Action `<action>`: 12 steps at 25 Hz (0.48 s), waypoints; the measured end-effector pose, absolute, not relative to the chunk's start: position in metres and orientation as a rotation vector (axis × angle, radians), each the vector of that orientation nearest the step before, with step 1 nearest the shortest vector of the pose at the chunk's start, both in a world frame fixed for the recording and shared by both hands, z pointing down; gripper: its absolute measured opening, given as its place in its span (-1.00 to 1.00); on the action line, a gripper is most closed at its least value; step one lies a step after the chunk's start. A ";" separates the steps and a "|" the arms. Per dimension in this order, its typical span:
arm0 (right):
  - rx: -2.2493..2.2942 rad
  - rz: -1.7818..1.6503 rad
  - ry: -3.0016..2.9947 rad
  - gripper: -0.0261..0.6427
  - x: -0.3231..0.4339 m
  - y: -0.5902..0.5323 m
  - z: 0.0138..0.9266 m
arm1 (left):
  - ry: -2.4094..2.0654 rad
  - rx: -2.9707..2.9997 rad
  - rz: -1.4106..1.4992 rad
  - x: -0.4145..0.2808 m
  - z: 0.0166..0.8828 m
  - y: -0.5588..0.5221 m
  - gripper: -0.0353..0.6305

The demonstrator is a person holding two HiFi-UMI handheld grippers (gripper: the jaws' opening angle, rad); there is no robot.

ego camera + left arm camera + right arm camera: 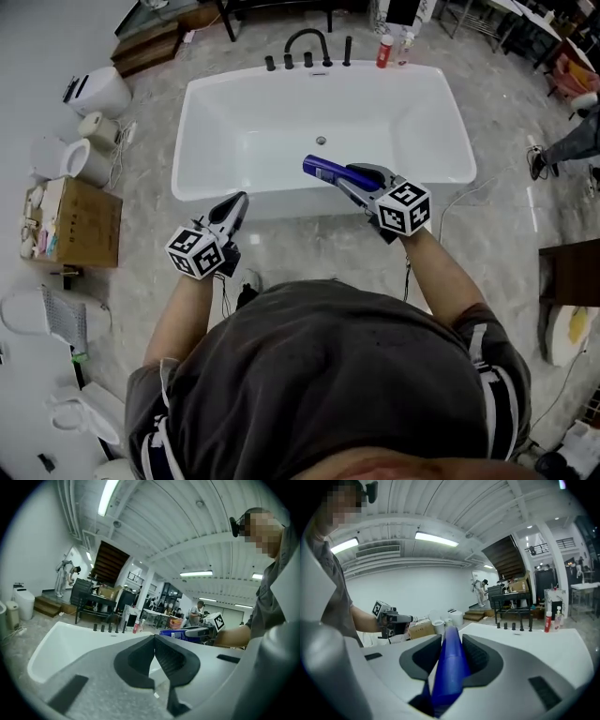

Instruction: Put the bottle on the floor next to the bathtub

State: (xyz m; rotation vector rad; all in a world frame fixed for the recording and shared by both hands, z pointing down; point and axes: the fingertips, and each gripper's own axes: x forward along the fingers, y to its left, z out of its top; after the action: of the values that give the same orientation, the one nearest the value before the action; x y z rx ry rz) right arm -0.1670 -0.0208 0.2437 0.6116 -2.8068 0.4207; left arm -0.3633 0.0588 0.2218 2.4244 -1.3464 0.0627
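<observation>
A blue bottle [323, 170] lies almost level in my right gripper [361, 178], whose jaws are shut on it. It hangs over the front rim of the white bathtub [202, 94], its free end pointing at the basin. In the right gripper view the blue bottle [451, 663] fills the gap between the pads of my right gripper [451, 637]. My left gripper [239, 202] hangs just before the tub's front wall, left of the bottle, shut and empty. In the left gripper view the pads of my left gripper [154, 639] meet, and the bottle [180, 634] shows to its right.
Black taps [307, 47] and a red bottle [384, 52] stand on the tub's far rim. A cardboard box [80, 223] and white toilets [80, 159] sit at the left. At the right are a person's foot [562, 150] and a dark table [572, 272]. Grey marble floor [487, 220] surrounds the tub.
</observation>
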 end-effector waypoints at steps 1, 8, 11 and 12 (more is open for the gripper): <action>0.610 0.434 -2.808 -0.54 -0.148 -0.021 0.243 | -1.352 2.418 0.058 -0.347 0.219 0.057 -0.90; 0.624 0.475 -2.814 -0.54 -0.088 -0.023 0.246 | -1.348 2.416 0.033 -0.284 0.224 0.047 -0.90; 0.645 0.475 -2.800 -0.54 -0.082 -0.024 0.246 | -1.309 2.461 0.057 -0.271 0.227 0.046 -0.90; 0.648 0.474 -2.794 -0.54 -0.081 -0.023 0.245 | -1.297 2.474 0.053 -0.269 0.227 0.046 -0.90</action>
State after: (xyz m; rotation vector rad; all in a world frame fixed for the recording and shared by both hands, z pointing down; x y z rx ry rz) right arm -0.0808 -0.0234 0.2455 0.6477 -2.7937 0.4740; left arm -0.2688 0.0463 0.2272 2.4740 -1.2967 0.0535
